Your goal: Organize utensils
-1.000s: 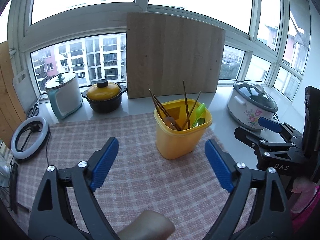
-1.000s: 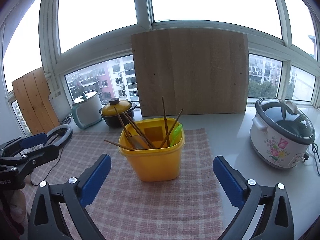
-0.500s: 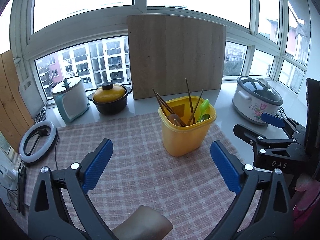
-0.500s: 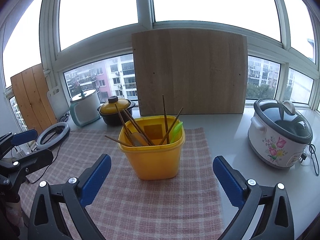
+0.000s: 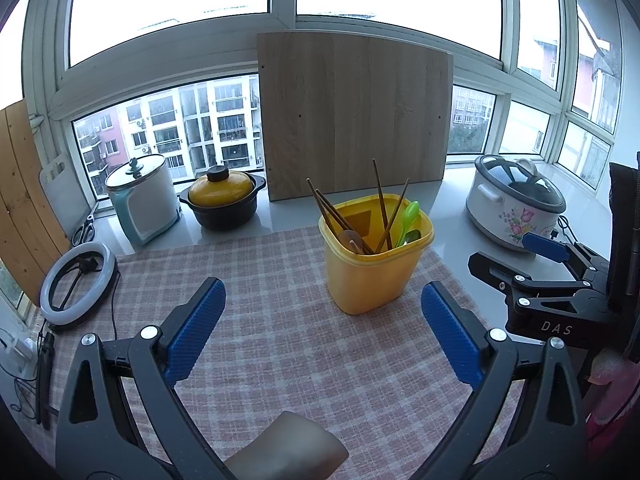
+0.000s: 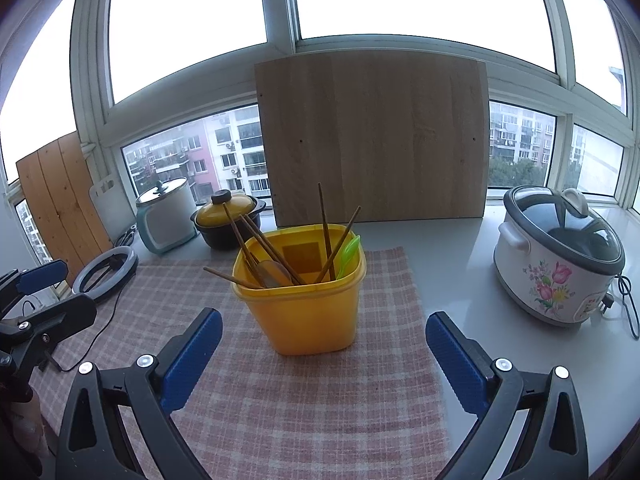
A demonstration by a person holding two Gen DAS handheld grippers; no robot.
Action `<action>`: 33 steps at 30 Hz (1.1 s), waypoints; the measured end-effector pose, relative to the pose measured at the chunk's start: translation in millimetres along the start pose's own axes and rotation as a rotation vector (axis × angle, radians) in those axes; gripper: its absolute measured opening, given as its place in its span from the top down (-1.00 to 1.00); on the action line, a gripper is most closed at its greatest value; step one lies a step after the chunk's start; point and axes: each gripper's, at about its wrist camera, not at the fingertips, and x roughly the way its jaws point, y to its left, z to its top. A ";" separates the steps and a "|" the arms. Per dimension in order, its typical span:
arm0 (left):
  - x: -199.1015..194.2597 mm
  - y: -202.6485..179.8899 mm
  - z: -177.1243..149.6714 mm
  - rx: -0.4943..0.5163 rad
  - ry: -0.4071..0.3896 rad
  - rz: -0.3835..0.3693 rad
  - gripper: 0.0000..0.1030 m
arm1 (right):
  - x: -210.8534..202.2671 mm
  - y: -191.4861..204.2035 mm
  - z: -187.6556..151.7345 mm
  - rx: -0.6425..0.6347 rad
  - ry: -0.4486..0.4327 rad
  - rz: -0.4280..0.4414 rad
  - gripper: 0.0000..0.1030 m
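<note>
- The yellow container [image 5: 374, 266] stands upright on the checked cloth [image 5: 280, 352] that covers the middle of the table [image 6: 460, 280], toward the cloth's far right part.
- Inside it, several brown chopsticks [image 6: 325, 232] lean at different angles, their tips sticking out above the rim; a wooden spoon [image 6: 274, 272] lies low among them and a green plastic spoon [image 5: 408, 218] rests against the right wall.
- The left gripper [image 5: 320, 334] hovers above the cloth in front of the container, its fingers [image 5: 196, 332] spread wide with nothing between them (a bit of the person's hand shows at the bottom edge).
- The right gripper [image 6: 320, 354] is also spread wide and holds nothing; the container sits just beyond its blue fingers [image 6: 452, 356], roughly centred between them.
- Behind the container, a wooden board [image 5: 356, 116] leans upright against the window.
- A flowered rice cooker [image 6: 560, 256] sits on the bare table to the right, well apart from the cloth.
- At the far left stand a yellow-lidded black pot [image 5: 224, 200] and a white-and-teal appliance [image 5: 142, 200], with a ring light [image 5: 78, 284] lying flat nearer the left edge.
</note>
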 end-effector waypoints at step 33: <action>0.7 -0.1 0.5 -0.001 0.002 0.013 -0.95 | 9.7 -6.6 -3.8 0.036 0.033 -0.011 -0.99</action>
